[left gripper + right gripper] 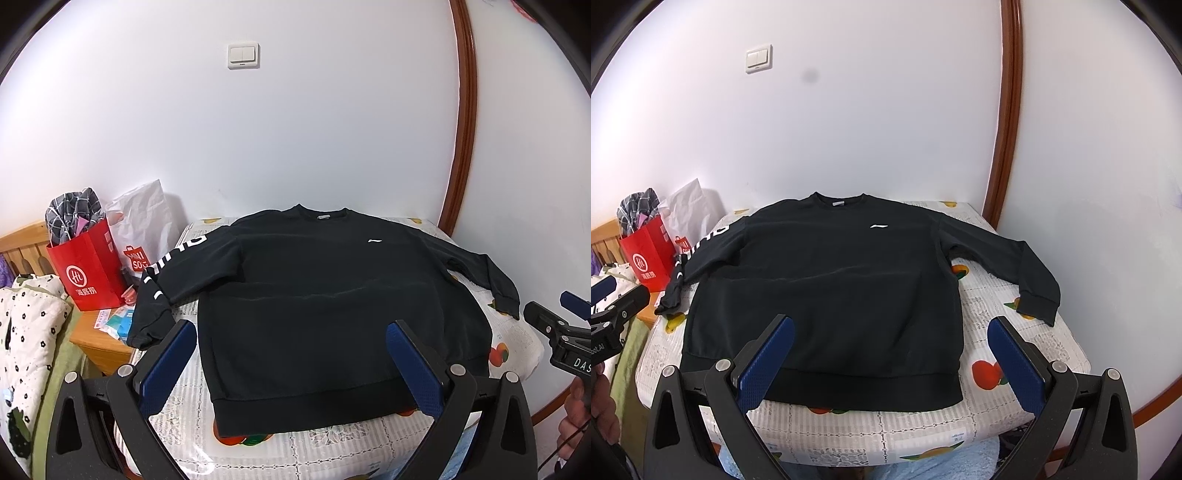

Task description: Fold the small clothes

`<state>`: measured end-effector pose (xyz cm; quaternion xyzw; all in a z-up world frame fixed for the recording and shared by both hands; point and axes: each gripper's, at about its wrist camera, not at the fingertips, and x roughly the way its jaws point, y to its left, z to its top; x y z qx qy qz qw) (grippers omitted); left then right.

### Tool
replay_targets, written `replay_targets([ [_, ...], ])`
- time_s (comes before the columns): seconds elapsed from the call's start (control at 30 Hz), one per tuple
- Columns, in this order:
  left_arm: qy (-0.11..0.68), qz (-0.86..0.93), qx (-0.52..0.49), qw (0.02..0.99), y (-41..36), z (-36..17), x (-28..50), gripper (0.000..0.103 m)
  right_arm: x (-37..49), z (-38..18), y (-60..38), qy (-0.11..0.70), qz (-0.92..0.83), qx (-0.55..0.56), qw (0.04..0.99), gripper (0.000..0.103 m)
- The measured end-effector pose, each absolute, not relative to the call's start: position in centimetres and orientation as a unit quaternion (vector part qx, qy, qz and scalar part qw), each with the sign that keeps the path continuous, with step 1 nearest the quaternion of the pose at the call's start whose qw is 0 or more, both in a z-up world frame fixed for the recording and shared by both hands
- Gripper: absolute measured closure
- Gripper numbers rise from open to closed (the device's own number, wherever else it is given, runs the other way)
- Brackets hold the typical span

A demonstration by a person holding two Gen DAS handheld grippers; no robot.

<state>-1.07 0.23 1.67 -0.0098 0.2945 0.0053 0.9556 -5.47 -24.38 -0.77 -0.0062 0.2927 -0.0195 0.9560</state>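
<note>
A black sweatshirt (325,295) (827,288) lies flat and face up on a small table, collar toward the wall, both sleeves spread out. Its left sleeve with white lettering (162,280) hangs over the table's left edge. Its right sleeve (1008,266) bends down toward the right edge. My left gripper (291,332) hovers open above the hem, nothing between its blue pads. My right gripper (892,328) is open too, above the hem's right half, and also shows at the right edge of the left wrist view (554,325).
The table wears a white cloth with fruit prints (1015,376). A red paper bag (88,269) and a white bag (144,225) stand on a wooden nightstand (98,341) at left. A bed with spotted bedding (26,332) lies far left. The wall is right behind the table.
</note>
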Motion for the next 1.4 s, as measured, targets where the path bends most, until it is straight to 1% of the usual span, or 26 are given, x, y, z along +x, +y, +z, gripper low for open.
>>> replay_targets([
  [1.4, 0.294, 0.001, -0.025, 0.955, 0.61, 1.57, -1.23, 0.000, -5.31, -0.88, -23.93, 0.296, -0.025, -0.017, 0.955, 0.000],
])
